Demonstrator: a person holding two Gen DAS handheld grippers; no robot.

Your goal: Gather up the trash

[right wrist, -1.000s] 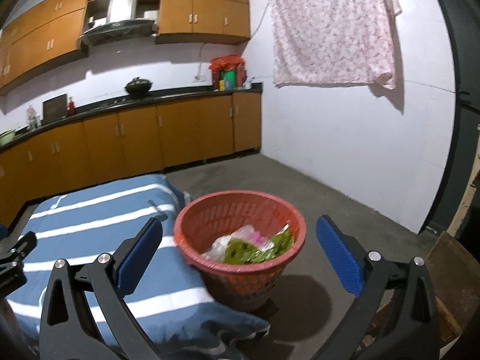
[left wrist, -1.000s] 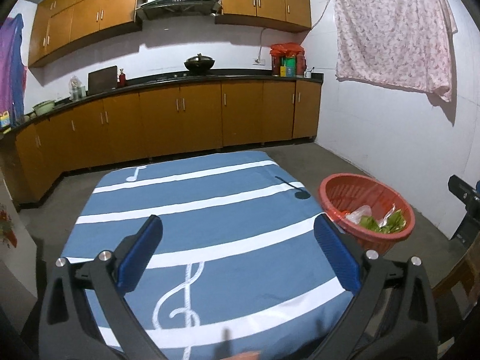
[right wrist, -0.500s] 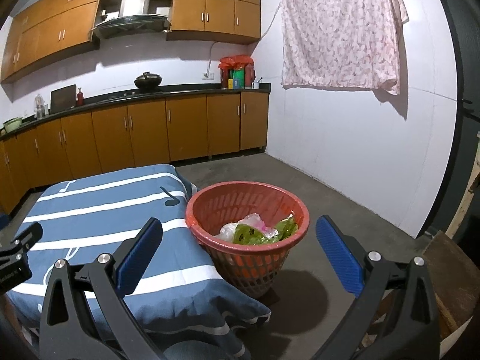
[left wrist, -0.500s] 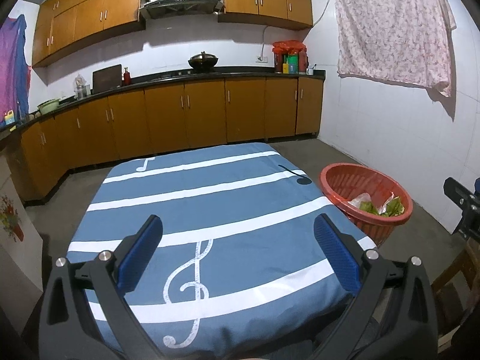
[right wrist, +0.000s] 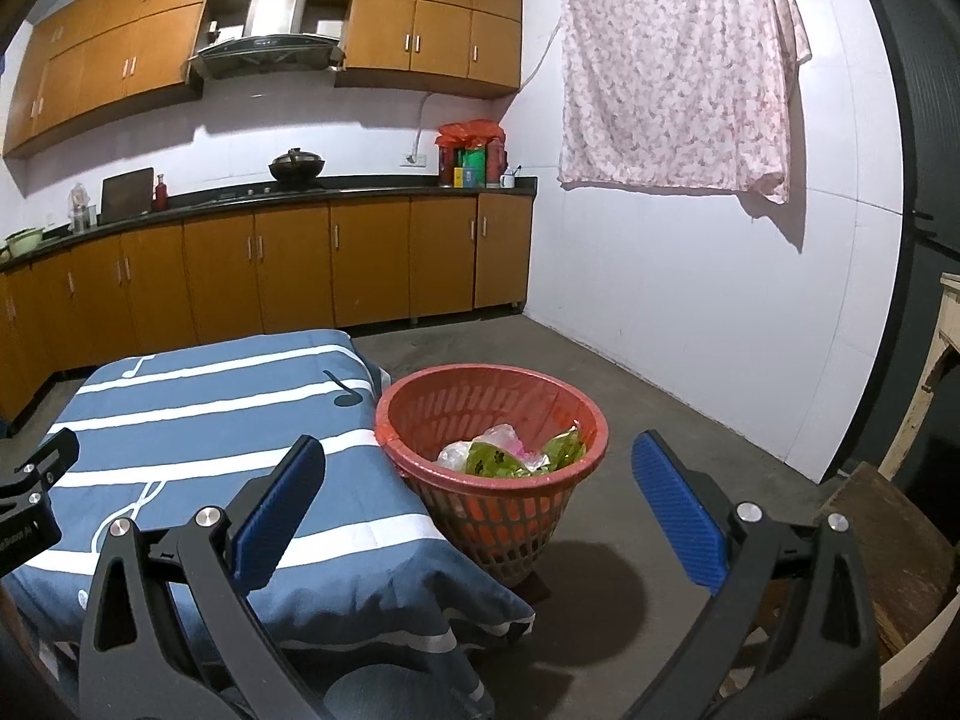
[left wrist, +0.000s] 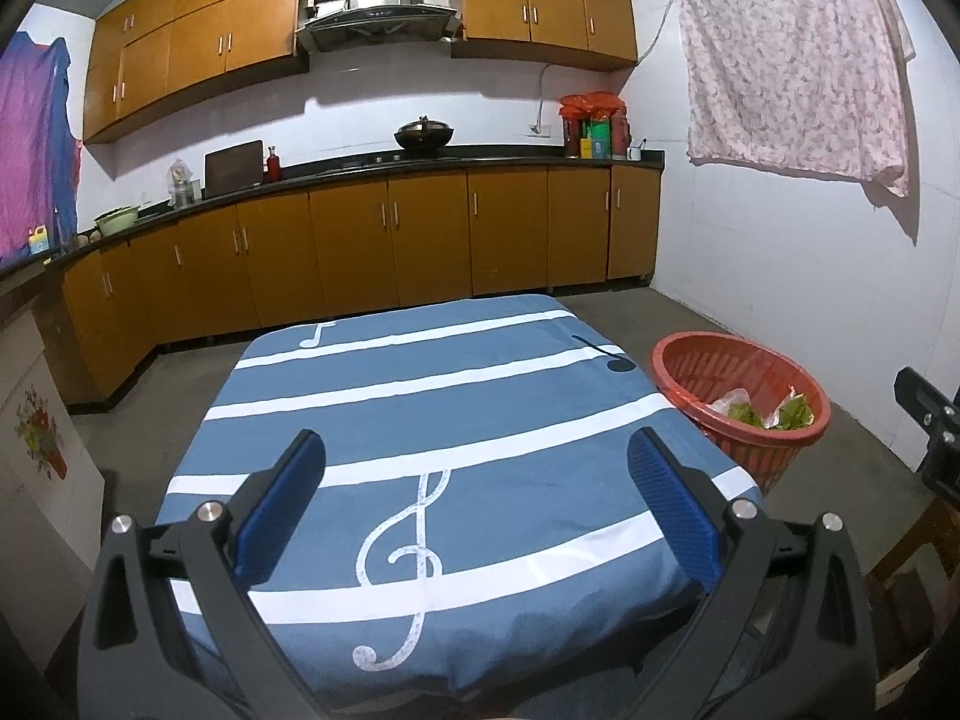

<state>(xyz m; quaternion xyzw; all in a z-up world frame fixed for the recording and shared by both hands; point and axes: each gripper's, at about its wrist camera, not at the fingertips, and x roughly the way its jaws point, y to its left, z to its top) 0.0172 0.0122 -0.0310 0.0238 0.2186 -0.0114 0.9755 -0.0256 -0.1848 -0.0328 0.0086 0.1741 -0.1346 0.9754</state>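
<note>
A red plastic basket (right wrist: 543,489) stands on the concrete floor just right of the table and holds green wrappers and a clear plastic bag (right wrist: 510,453). In the left wrist view the same basket (left wrist: 756,453) sits at the right, beyond the table's corner. My left gripper (left wrist: 477,465) hangs open above the near half of the blue cloth, nothing between its blue pads. My right gripper (right wrist: 477,468) is open too, held in front of the basket and a little above its rim, empty. No loose trash shows on the cloth.
A table under a blue cloth with white stripes and music notes (left wrist: 420,420) fills the middle. Brown kitchen cabinets (left wrist: 390,240) line the far wall. A white wall with a hanging floral sheet (right wrist: 672,78) is at the right. A wooden piece (right wrist: 888,540) lies near the right edge.
Both grippers have pulled back and up from the table and basket, so each looks smaller and farther away. Both stay open and empty.
</note>
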